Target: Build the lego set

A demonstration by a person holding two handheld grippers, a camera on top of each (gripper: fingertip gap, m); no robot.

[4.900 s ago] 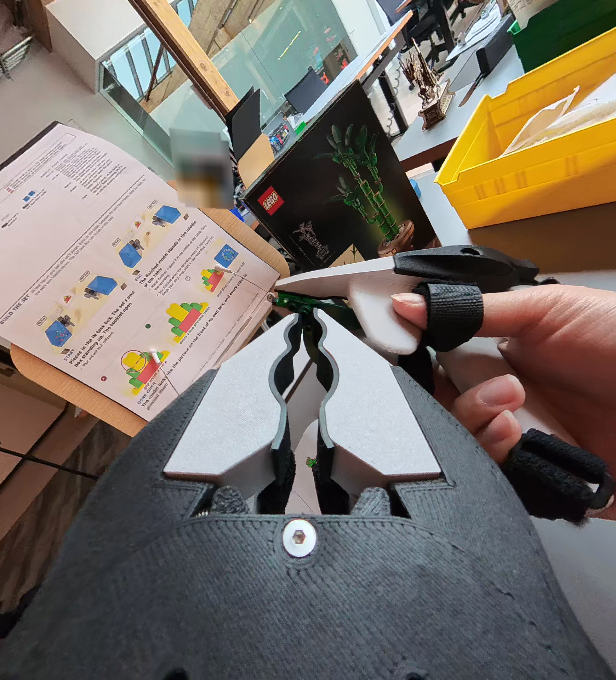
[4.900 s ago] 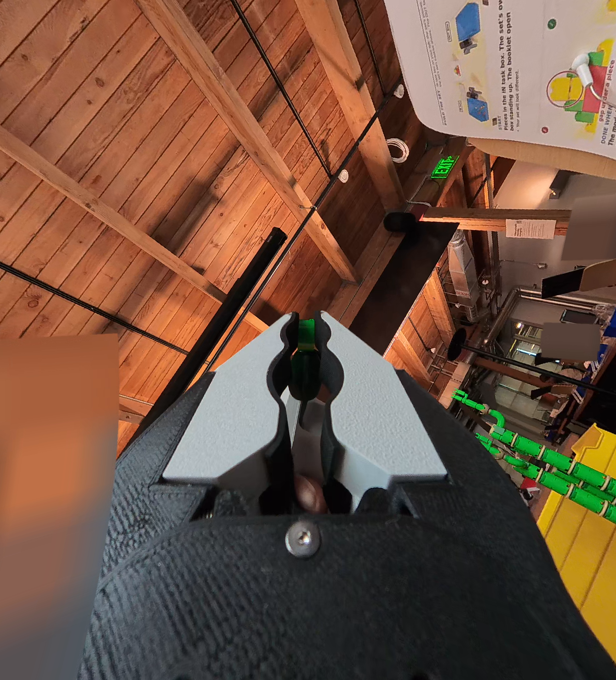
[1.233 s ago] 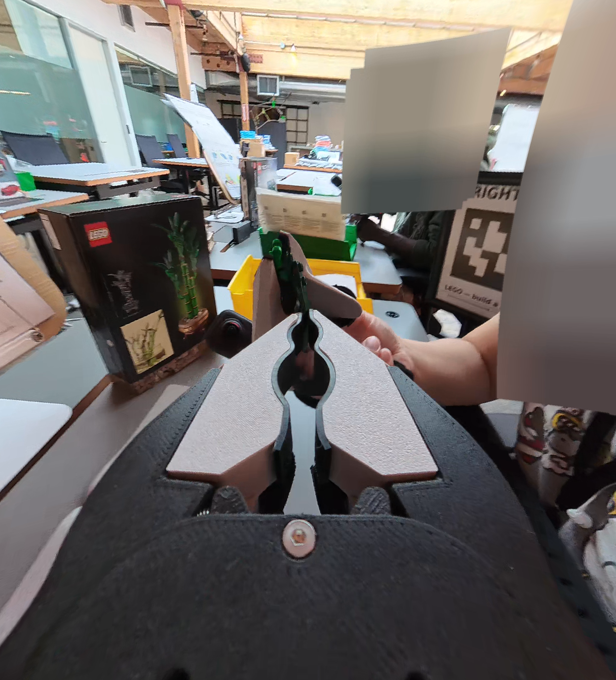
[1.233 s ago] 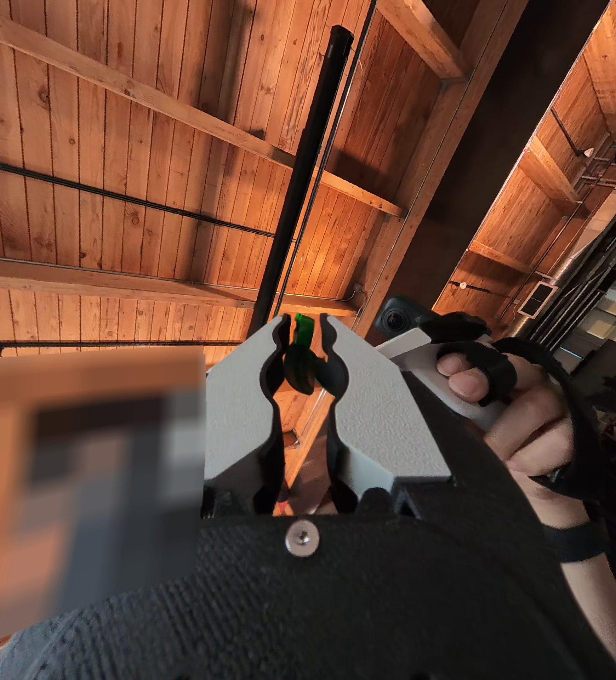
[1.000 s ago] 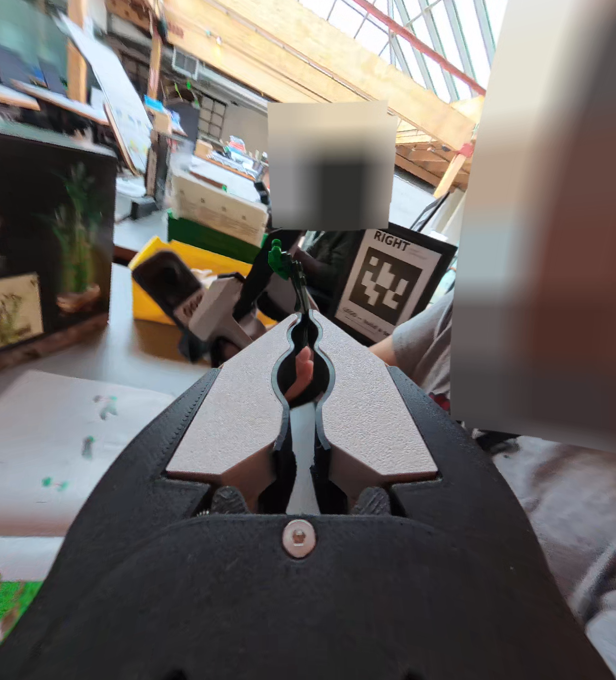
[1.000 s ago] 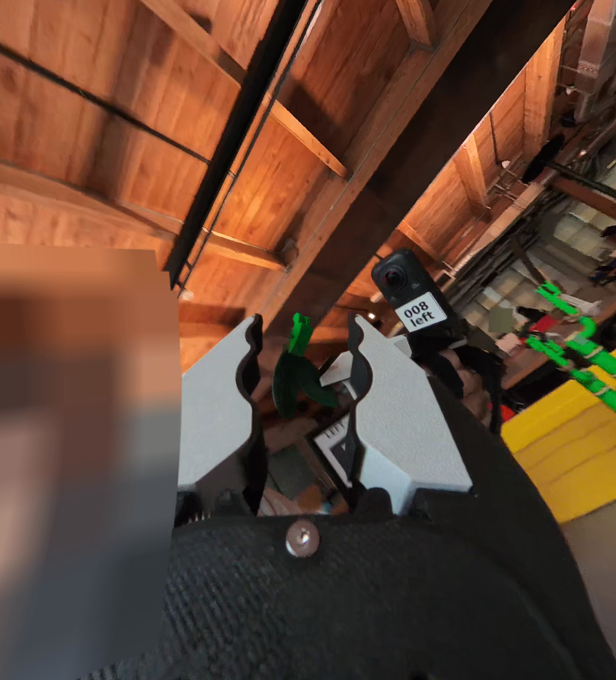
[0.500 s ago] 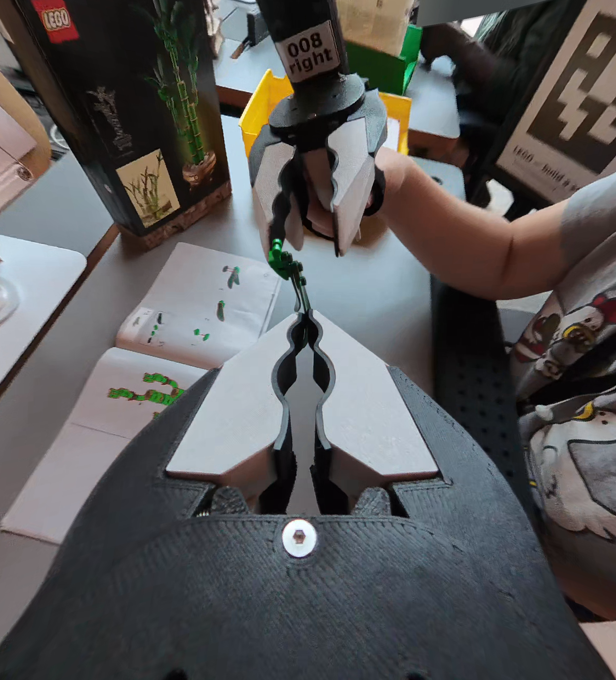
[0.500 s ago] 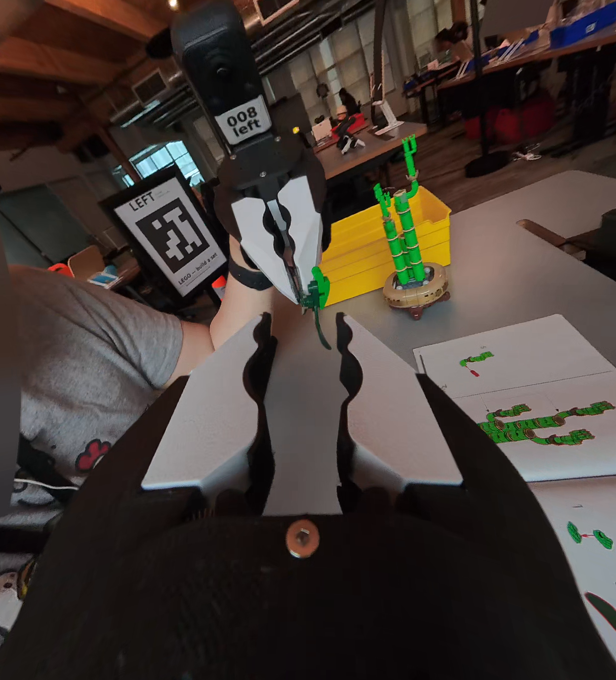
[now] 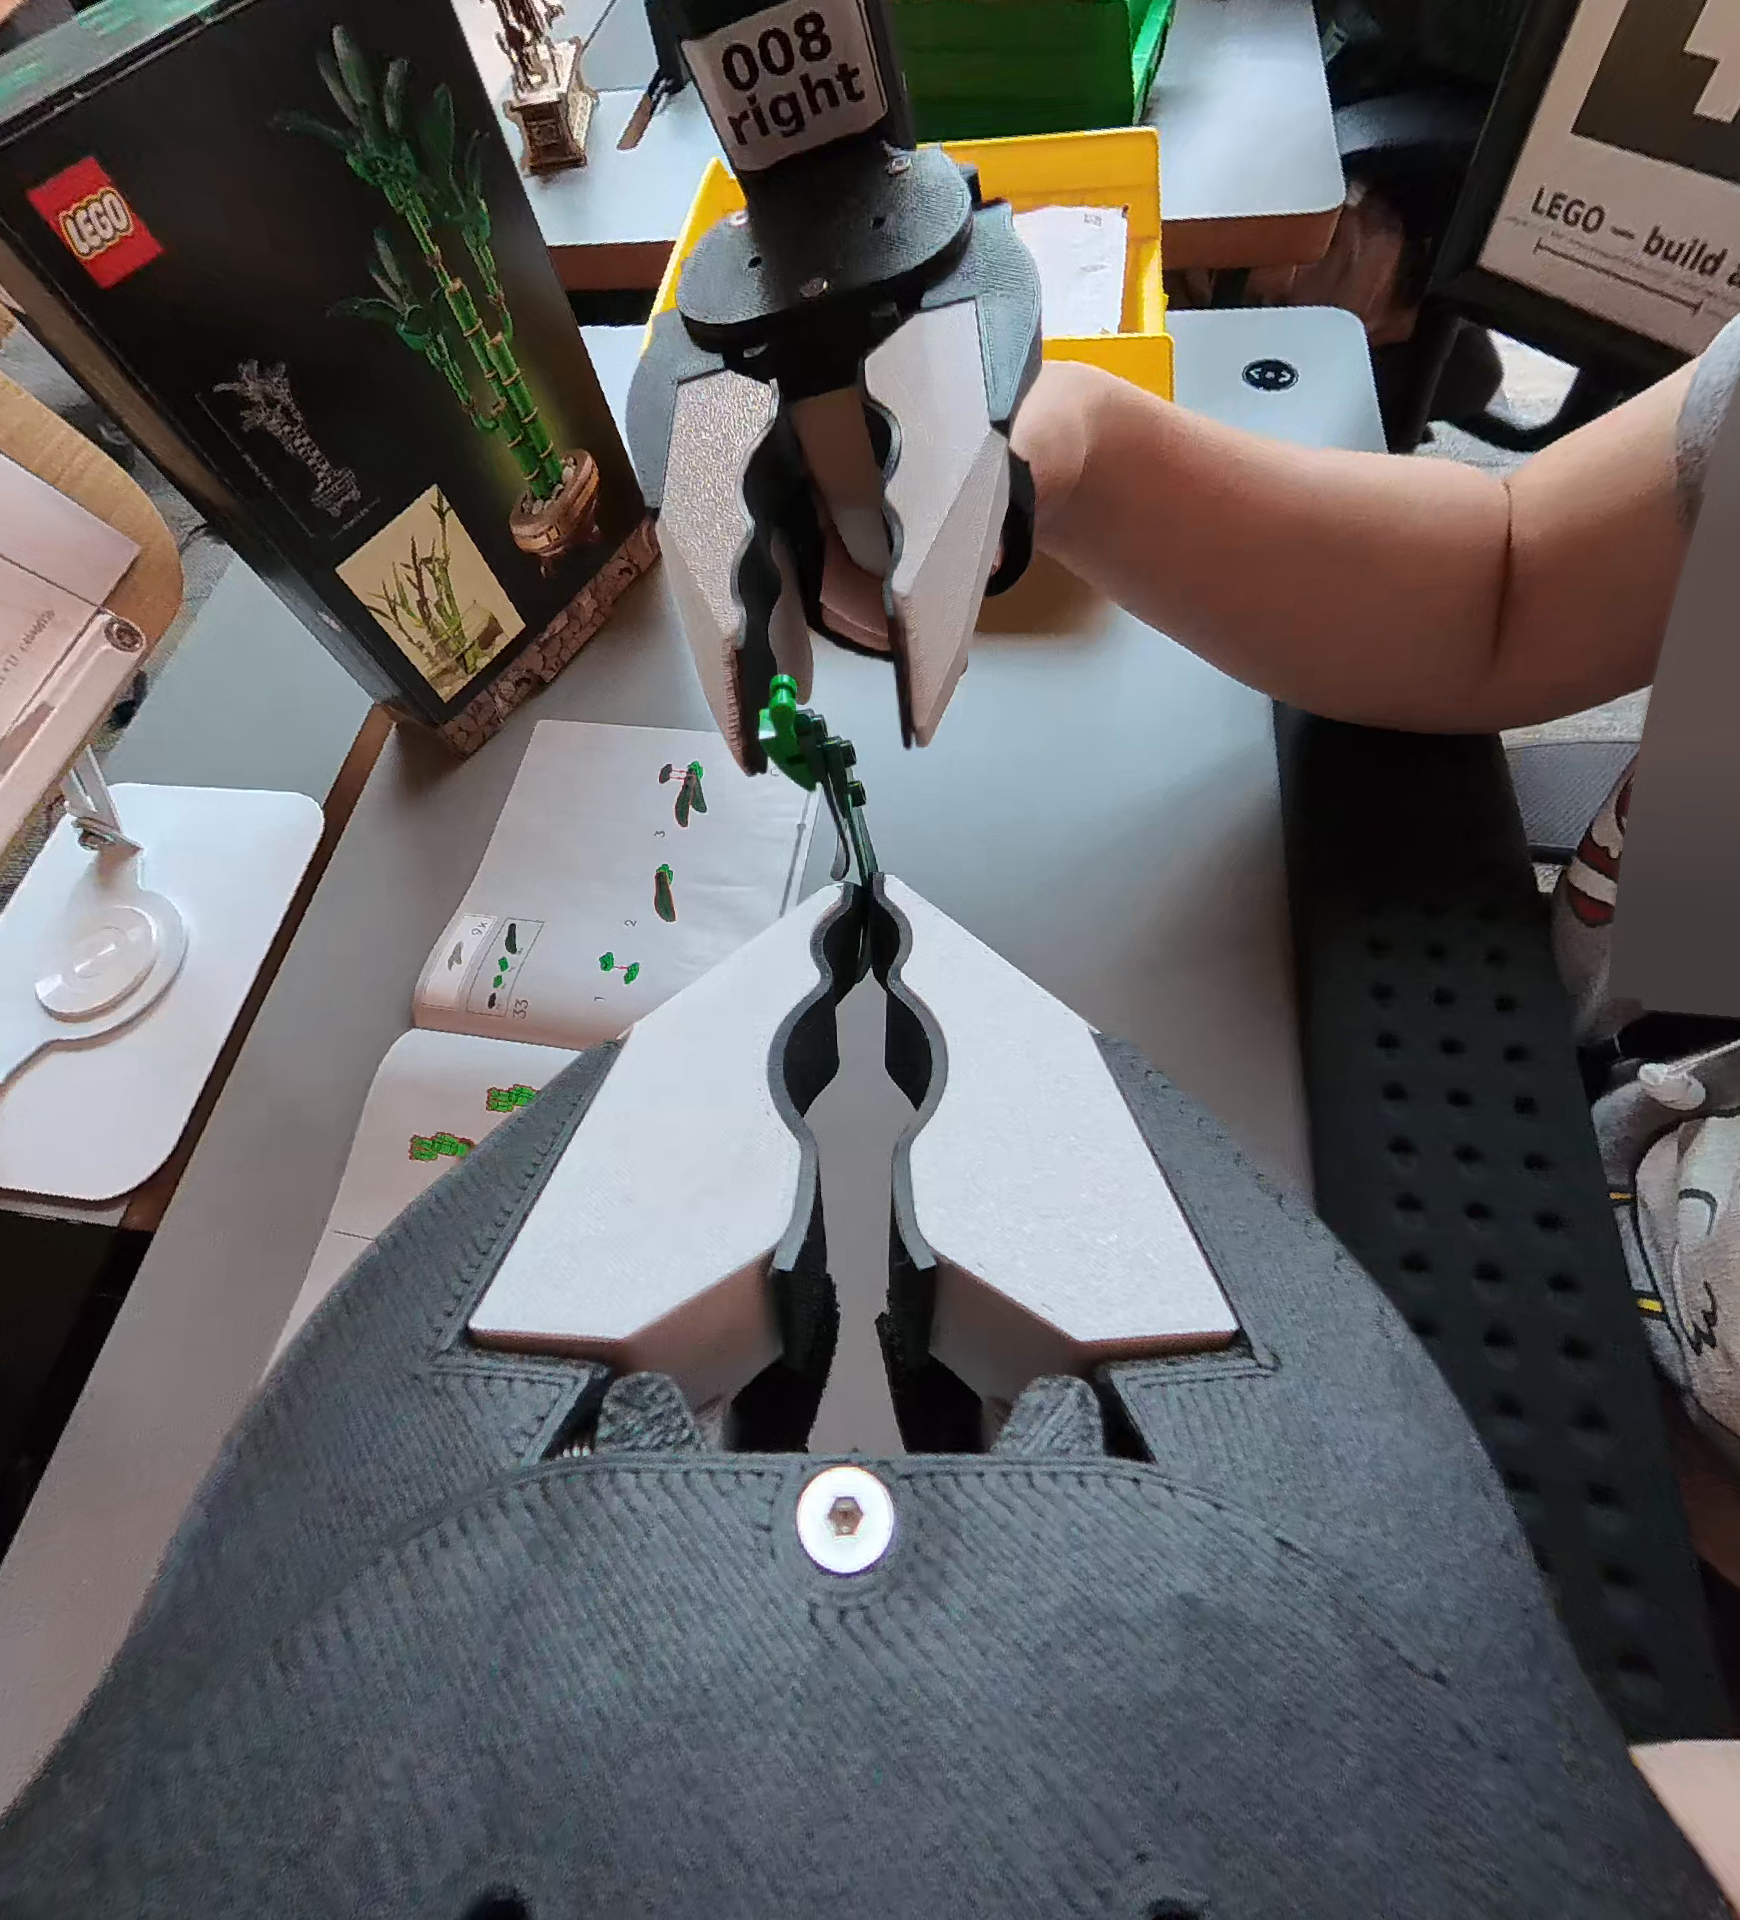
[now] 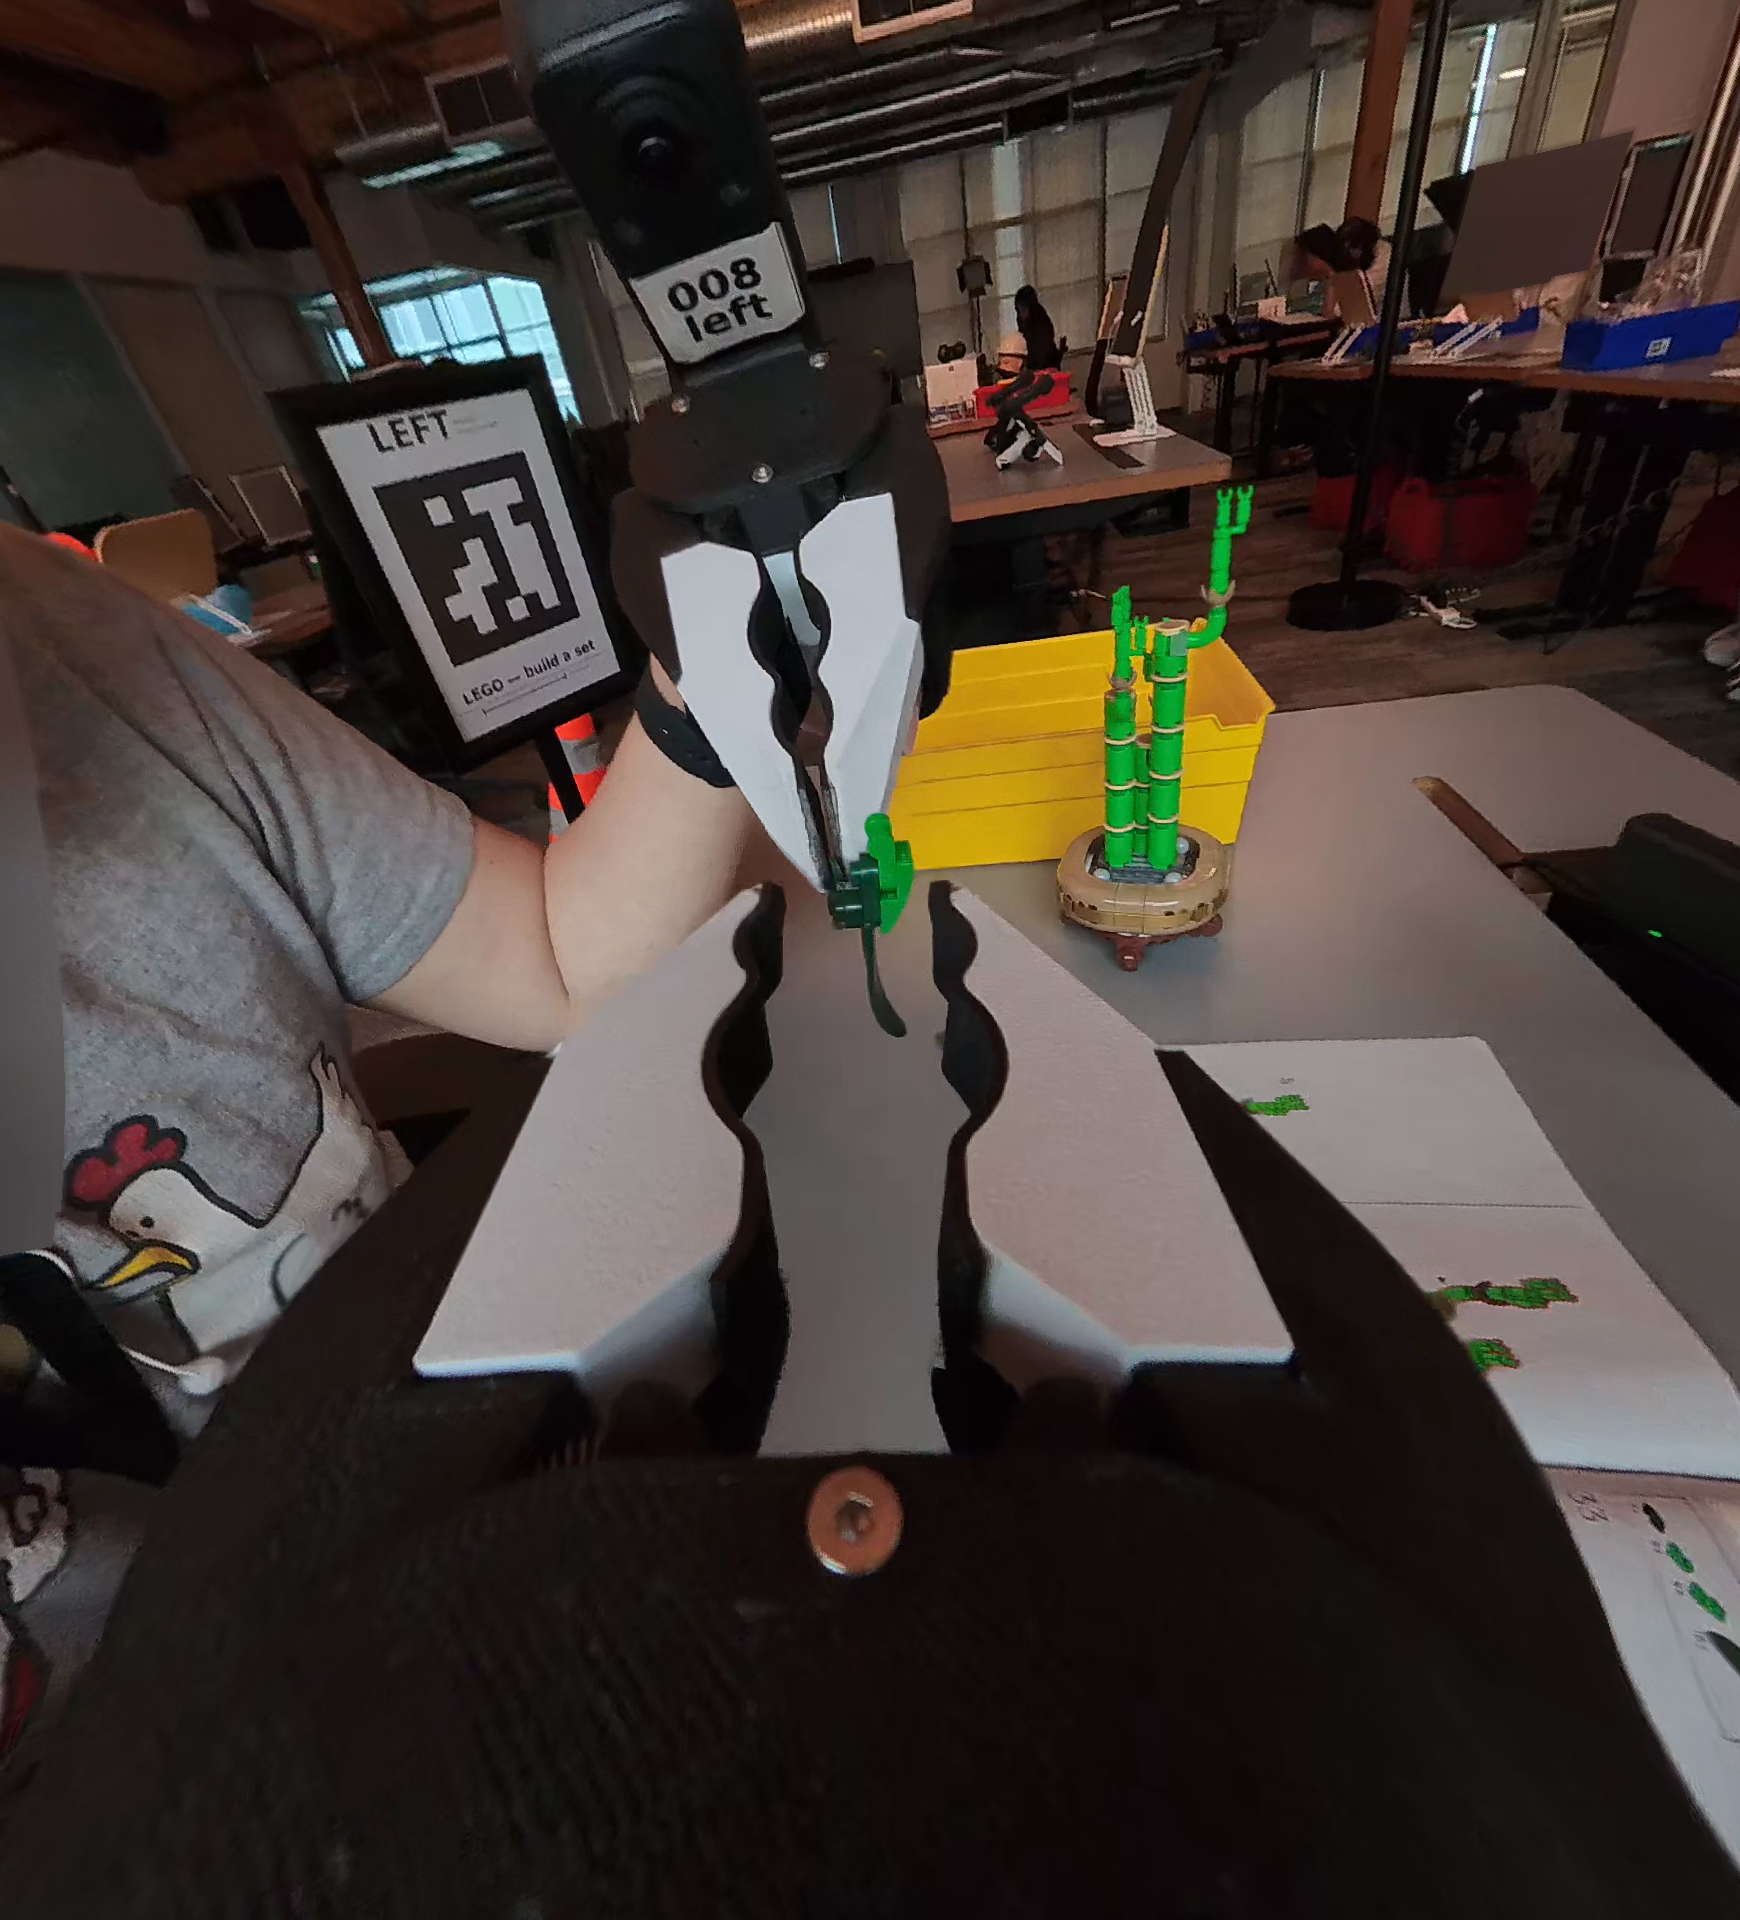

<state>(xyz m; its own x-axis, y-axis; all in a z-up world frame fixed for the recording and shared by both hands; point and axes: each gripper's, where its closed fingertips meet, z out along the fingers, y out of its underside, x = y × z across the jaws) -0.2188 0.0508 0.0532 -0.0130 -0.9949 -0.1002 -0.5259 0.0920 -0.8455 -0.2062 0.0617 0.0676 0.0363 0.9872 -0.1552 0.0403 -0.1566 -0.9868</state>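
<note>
I hold the leaf sub-assembly (image 9: 812, 769) in the left gripper (image 9: 864, 894), whose fingers are closed together on the thin dark leaf stem at the very tips. The brighter green clip end of the piece projects forward, up off the table (image 9: 1084, 831), toward the right gripper (image 9: 824, 727).

The right gripper faces mine from the opposite side with its fingers spread apart and nothing between them. In the right wrist view the piece (image 10: 871, 883) hangs between those open tips (image 10: 850, 899); I cannot tell whether either finger touches it.

The partly built bamboo model (image 10: 1152, 769) stands on its round tan base on the table, just in front of the yellow bin (image 10: 1011, 769) and well apart from both grippers. The open instruction booklet (image 9: 596, 862) lies flat below the grippers.

Risks from this position, as I judge them:

1. The hold is only at the fingertips on a thin, curved stem. Any sideways push from the right gripper could pivot the piece or pull it free.
2. The small joined parts could separate if the right fingers close on the clip end off-centre.
3. A dropped piece would probably land on the booklet, where the printed green figures would make it hard to find.
4. If I loosen the left grip before the right fingers close, nothing supports the piece.
</note>
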